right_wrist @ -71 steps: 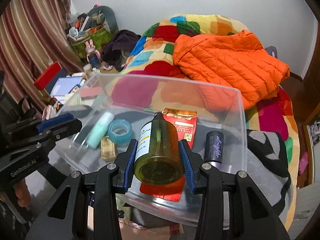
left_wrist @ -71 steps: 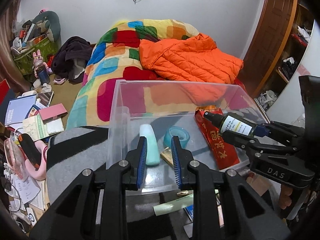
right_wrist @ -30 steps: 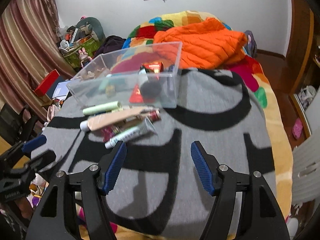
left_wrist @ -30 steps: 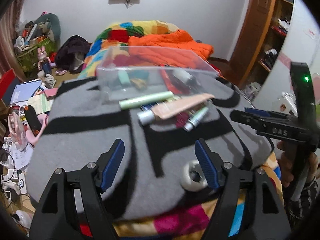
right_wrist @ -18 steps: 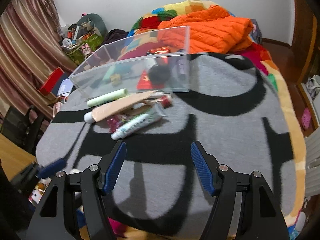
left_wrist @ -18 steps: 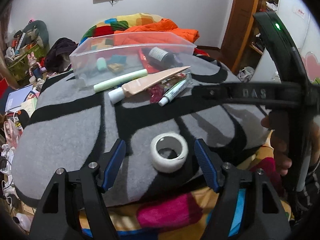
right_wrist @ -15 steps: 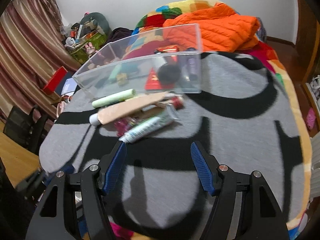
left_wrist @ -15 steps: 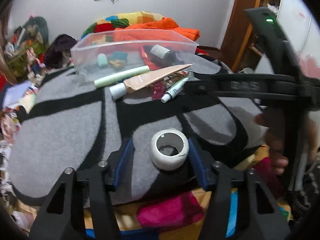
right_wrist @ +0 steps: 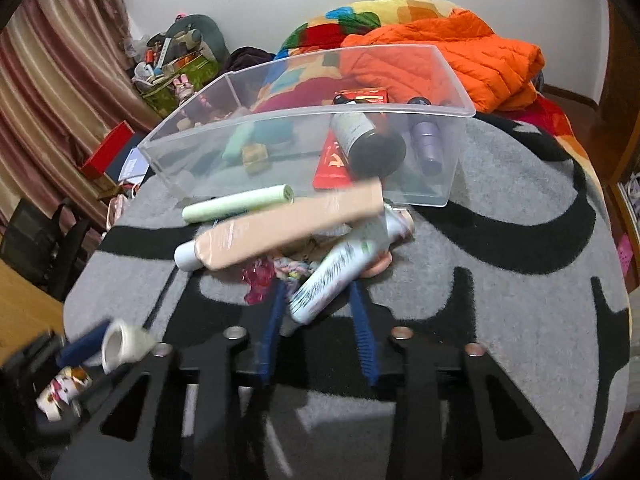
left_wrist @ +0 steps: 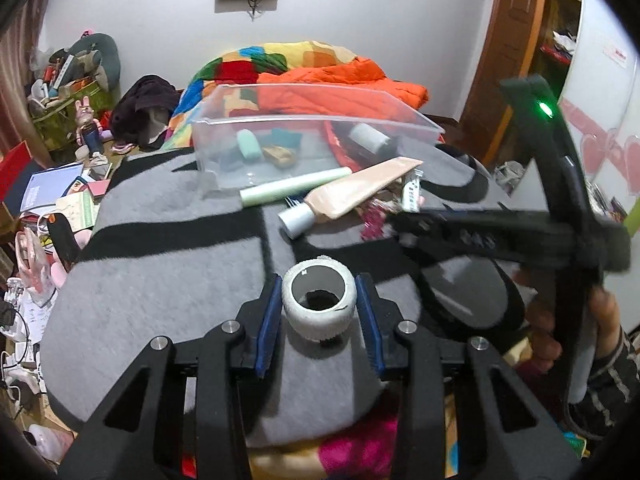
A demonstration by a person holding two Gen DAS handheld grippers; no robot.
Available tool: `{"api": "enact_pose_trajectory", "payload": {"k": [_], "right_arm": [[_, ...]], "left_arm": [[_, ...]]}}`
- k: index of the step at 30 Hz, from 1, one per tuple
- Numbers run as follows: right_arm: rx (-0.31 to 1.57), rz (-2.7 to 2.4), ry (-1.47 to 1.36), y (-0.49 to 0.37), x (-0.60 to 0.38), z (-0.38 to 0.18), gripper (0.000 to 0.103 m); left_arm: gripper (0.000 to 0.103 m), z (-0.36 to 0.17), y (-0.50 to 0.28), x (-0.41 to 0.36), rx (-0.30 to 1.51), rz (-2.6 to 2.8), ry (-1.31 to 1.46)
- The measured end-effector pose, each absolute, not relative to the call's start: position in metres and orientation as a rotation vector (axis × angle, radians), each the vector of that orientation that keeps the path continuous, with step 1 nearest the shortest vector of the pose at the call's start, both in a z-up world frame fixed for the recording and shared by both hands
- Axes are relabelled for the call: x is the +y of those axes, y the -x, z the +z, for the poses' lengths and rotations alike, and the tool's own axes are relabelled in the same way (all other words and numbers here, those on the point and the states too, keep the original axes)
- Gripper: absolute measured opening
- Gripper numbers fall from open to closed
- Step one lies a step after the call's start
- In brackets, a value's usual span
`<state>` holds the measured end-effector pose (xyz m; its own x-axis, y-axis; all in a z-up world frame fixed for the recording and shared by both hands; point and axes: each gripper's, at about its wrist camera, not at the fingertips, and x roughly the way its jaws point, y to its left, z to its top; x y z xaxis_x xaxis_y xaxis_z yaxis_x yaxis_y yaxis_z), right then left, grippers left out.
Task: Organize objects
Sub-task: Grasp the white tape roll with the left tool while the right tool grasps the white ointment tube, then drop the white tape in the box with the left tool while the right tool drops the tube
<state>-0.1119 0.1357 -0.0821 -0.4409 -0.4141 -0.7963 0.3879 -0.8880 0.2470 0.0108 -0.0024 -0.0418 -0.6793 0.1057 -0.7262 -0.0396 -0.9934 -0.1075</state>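
While the left hand-held gripper (left_wrist: 319, 322) clamps its blue pads against both sides of a white tape roll (left_wrist: 319, 301) at the near edge of the grey-and-black rug (left_wrist: 168, 280), the right hand-held gripper (right_wrist: 320, 320) reaches into the pile of tubes farther along the same rug. Its blue fingers (right_wrist: 366, 334) straddle the cap end of a white tube with dark print (right_wrist: 336, 276), with a gap visible on the right side; whether the left pad touches the tube is hard to tell through the motion blur, so I cannot tell if it grips. A long peach tube (right_wrist: 280, 228) lies across the pile, a pale green tube (right_wrist: 238, 203) just behind it, and pink wrapped bits (right_wrist: 258, 278) sit beneath. Directly behind the pile stands the clear plastic bin (right_wrist: 304, 118), holding a dark bottle with a white label (right_wrist: 366, 138), a purple bottle (right_wrist: 428, 148), a red packet (right_wrist: 334, 162), a mint-green tube (right_wrist: 238, 142) and a small tan item (right_wrist: 255, 158). In the right wrist view, the tape roll appears at the lower left, held in the other gripper's blue pads. An orange jacket (right_wrist: 460, 56) lies on the bed behind the bin
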Motion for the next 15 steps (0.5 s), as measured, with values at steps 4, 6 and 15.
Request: {"api": "enact_pose_trajectory", "payload": {"k": [4,6,15], "right_arm": [[-0.019,-2.328,-1.303,0.106,0.150,-0.082,0.015],[-0.019,-2.336,-1.308,0.103,0.159,-0.081,0.015],[0.074,-2.338,-1.305,0.077,0.183,-0.078,0.015]], "left_arm": [[0.037,-0.043,-0.003,-0.005,-0.121,2.815,1.220],[0.037,-0.047,-0.001,-0.005,-0.112,2.815,1.232],[0.037,-0.064,0.007,-0.004,-0.127,2.801,1.292]]}}
